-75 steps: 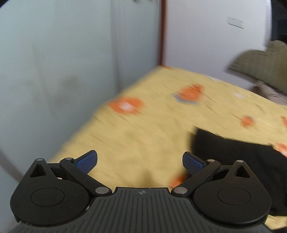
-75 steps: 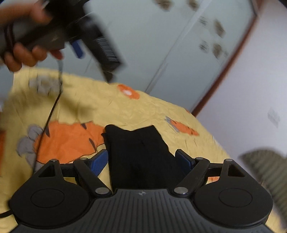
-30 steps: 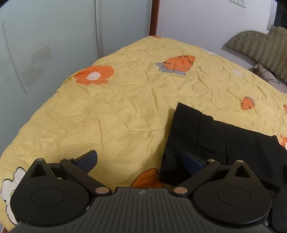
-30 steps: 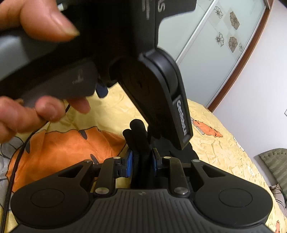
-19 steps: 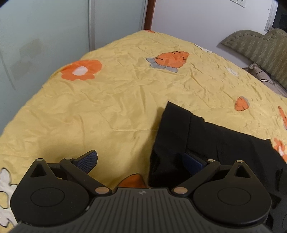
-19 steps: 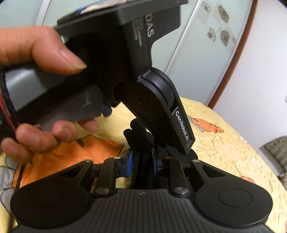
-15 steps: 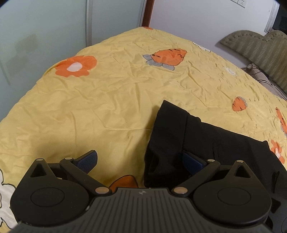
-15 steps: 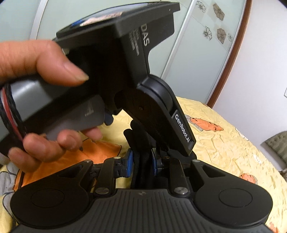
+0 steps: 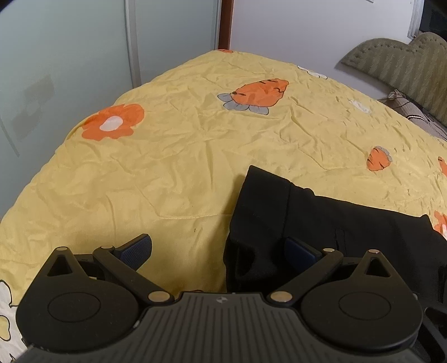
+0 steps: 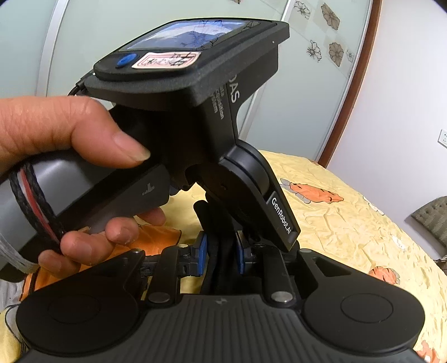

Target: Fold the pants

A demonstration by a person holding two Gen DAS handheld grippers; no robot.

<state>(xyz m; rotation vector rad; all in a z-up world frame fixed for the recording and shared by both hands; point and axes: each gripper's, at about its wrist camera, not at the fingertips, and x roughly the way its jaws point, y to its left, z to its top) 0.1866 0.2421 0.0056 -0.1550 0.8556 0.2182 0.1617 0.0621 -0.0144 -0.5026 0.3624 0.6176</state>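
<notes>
The bed (image 9: pixel 181 156), spread with a crinkled yellow cover printed with orange carrots and flowers, is filling most of both views. Pale sliding doors (image 9: pixel 83 55) with a grey upright frame are standing along its far side, meeting a white wall at a reddish-brown post (image 9: pixel 225 25). A ribbed olive-green headboard (image 9: pixel 396 67) is leaning at the right edge of the left wrist view.

The black pants (image 9: pixel 329 220) are lying on the cover toward the right of that view, already folded into a thick stack, with one squared corner pointing up the bed and the near end running under the tool.

The left tongs (image 9: pixel 220 248) are standing wide apart, tilted down over the bed. The left blue pad is hovering over bare yellow cover, while the right pad is sitting over the black cloth; the near corner of the pants is lying between the two fingers, and neither pad is pressing on it.

In the right wrist view, the left hand (image 10: pixel 75 173) is wrapping around the handle of its tool, which is crossing close in front of the lens.

The right tongs (image 10: pixel 220 252) are pinching a bunched fold of the pants (image 10: pixel 220 262) between the two blue pads, drawn near together.
</notes>
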